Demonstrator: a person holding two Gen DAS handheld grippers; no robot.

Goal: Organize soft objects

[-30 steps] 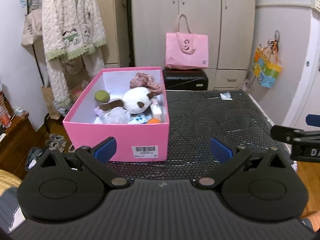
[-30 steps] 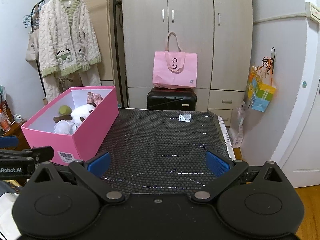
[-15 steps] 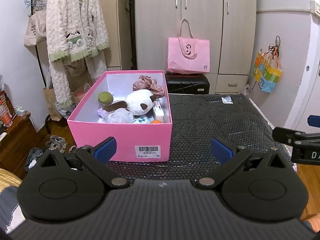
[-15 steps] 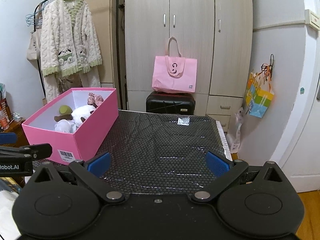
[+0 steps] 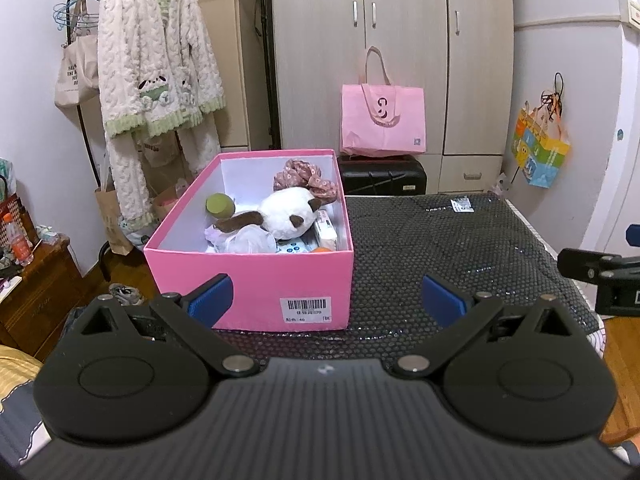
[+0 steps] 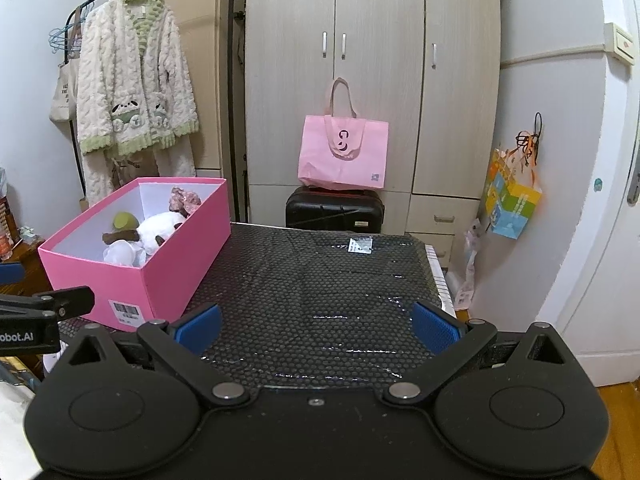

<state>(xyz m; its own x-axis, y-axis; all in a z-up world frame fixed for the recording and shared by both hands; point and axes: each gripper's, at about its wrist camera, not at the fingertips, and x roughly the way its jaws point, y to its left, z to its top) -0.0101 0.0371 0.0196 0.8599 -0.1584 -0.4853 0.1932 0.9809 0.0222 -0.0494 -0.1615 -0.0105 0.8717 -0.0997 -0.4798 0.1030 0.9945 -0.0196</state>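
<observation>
A pink box [image 5: 256,276] [image 6: 168,268] stands on the left of the black bubble-wrap table top [image 5: 440,248] [image 6: 320,280]. It holds a white and brown plush [image 5: 286,212] [image 6: 160,230], a green ball [image 5: 219,205], a pink floral scrunchie [image 5: 306,174], white fabric [image 5: 244,240] and small packets. My left gripper [image 5: 326,300] is open and empty, just in front of the box's near wall. My right gripper [image 6: 318,324] is open and empty over the bare table, right of the box.
A small packet [image 6: 360,245] lies at the table's far edge. Behind stand a black suitcase [image 6: 334,208] with a pink tote bag [image 6: 344,152], a wardrobe [image 6: 372,80] and a hanging robe [image 6: 132,92]. A colourful bag [image 6: 512,200] hangs at the right.
Both grippers have drawn back and tilted up a little, so the box and table sit lower and farther in view. Both stay open and empty.
</observation>
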